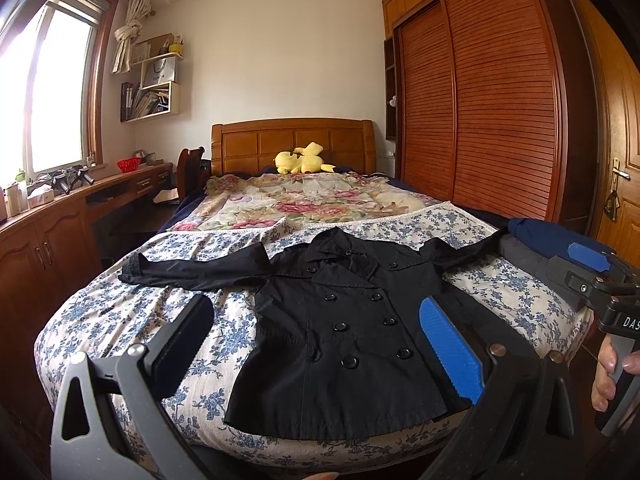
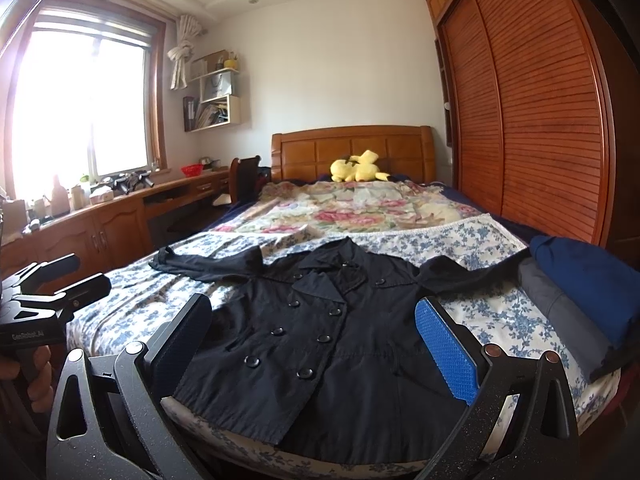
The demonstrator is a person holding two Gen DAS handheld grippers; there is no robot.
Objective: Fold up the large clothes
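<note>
Spread hand-held gripper point(image 1: 320, 344) above coat point(image 1: 340, 332) hem

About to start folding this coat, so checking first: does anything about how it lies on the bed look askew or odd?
Mostly fine: the black coat lies flat, buttoned, front up. Its right sleeve runs against the folded clothes pile, and its hem reaches the bed's foot edge. Both grippers hover open.

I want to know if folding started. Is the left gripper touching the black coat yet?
Apart. The right wrist view shows the left gripper held up in the air beside the bed, well left of the black coat, with flowered sheet between them.
</note>
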